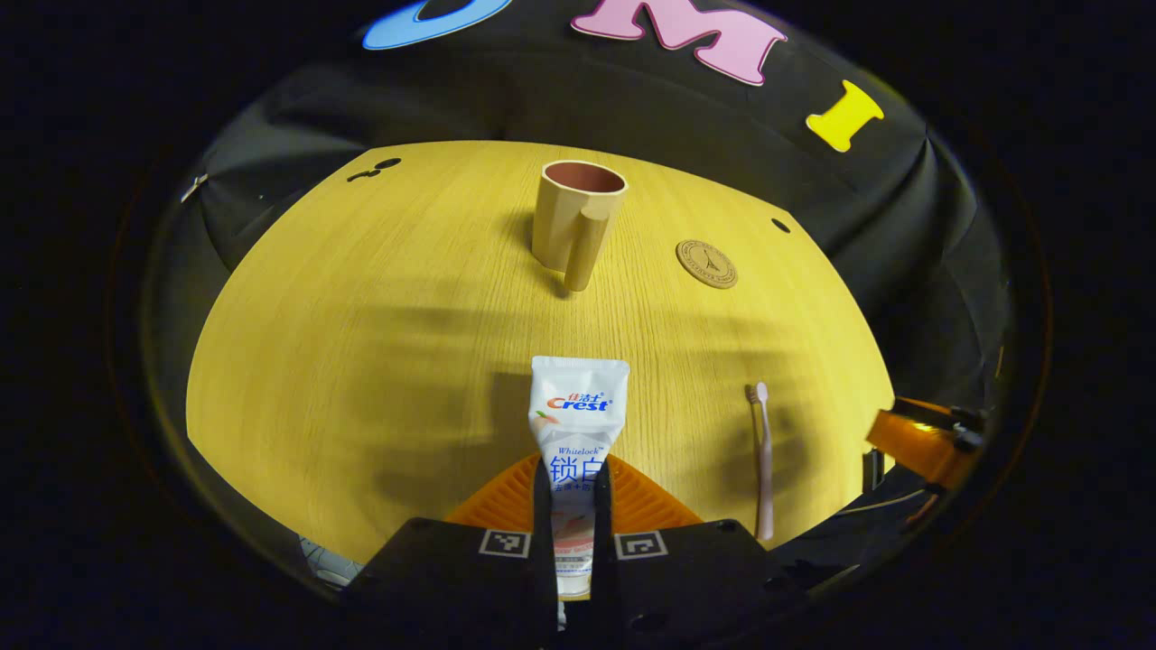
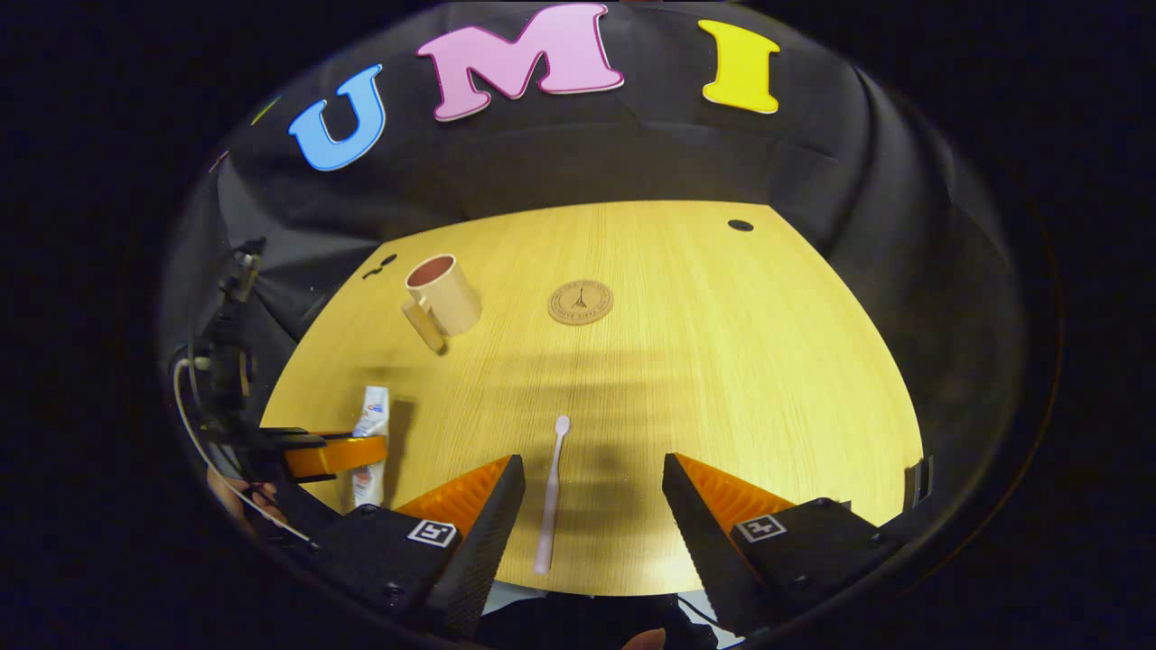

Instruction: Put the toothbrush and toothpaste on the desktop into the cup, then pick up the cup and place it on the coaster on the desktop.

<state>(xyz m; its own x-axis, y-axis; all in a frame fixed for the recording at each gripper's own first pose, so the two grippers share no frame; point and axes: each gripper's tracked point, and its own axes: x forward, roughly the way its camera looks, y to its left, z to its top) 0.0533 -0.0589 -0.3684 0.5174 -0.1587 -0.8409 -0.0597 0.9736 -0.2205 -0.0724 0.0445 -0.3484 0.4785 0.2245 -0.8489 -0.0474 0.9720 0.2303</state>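
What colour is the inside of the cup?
The cup is beige outside and reddish-brown inside, which shows best in the left gripper view.

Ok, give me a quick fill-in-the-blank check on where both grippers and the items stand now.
1. The left gripper is shut on the white ____ tube.
2. The right gripper hangs ____ around the pale pink toothbrush.
3. The beige handled cup stands beside, not on, the round brown ____.
Missing: toothpaste; open; coaster

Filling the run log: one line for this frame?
left gripper: shut on toothpaste | right gripper: open over toothbrush | cup: upright, empty | coaster: bare
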